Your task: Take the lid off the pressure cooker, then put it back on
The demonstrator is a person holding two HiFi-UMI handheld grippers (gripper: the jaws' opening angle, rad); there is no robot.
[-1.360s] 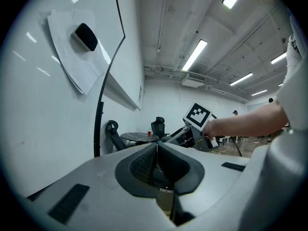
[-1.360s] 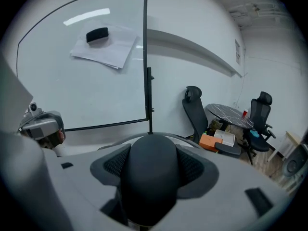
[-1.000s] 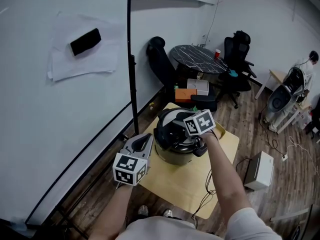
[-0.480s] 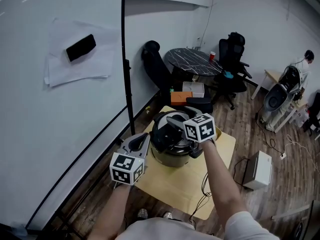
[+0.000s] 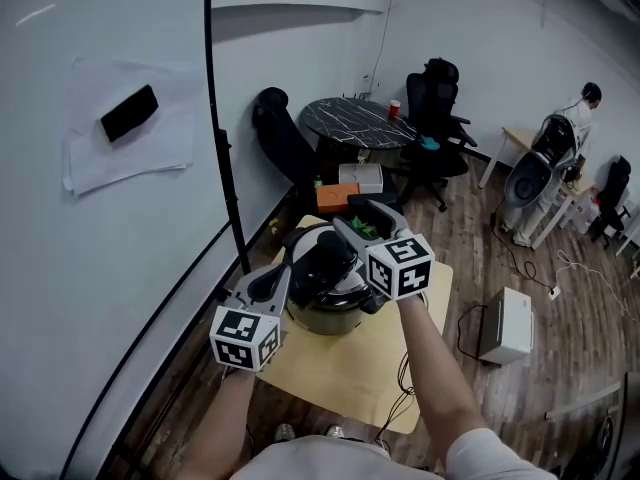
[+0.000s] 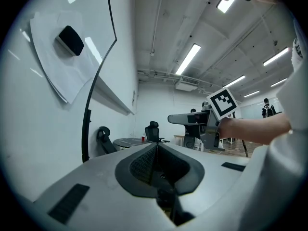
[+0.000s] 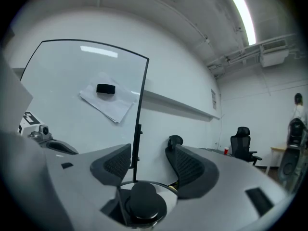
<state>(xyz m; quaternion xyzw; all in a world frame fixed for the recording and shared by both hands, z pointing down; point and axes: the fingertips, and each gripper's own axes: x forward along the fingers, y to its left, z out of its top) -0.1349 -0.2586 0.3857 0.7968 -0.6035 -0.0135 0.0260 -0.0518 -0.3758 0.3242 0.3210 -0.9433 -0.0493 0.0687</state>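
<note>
**Head view with both gripper views: lid seated, right gripper above the knob.** The pressure cooker (image 5: 322, 316) stands on a small pale table (image 5: 385, 368), near the edge towards the wall. Its black lid (image 5: 322, 268) rests on top of the pot body, and no gap shows between the two. The right gripper (image 7: 148, 160) hangs over the lid with its jaws spread apart. The round black knob (image 7: 142, 202) lies low between and beneath the jaws, and neither pad touches it, so this gripper grasps nothing. The left gripper (image 6: 156, 147) is held just beside the cooker on the wall side. Its jaws are pressed together on nothing and point out over the room rather than at the pot.

As to progress, the lid is on the cooker and free of any grasp. This arrangement fits either the start of the task, before the lift, or its end, after the lid has been put back, and the pictures alone do not decide between them. If the lift is still to come, the right jaws must descend and clamp the knob
</note>
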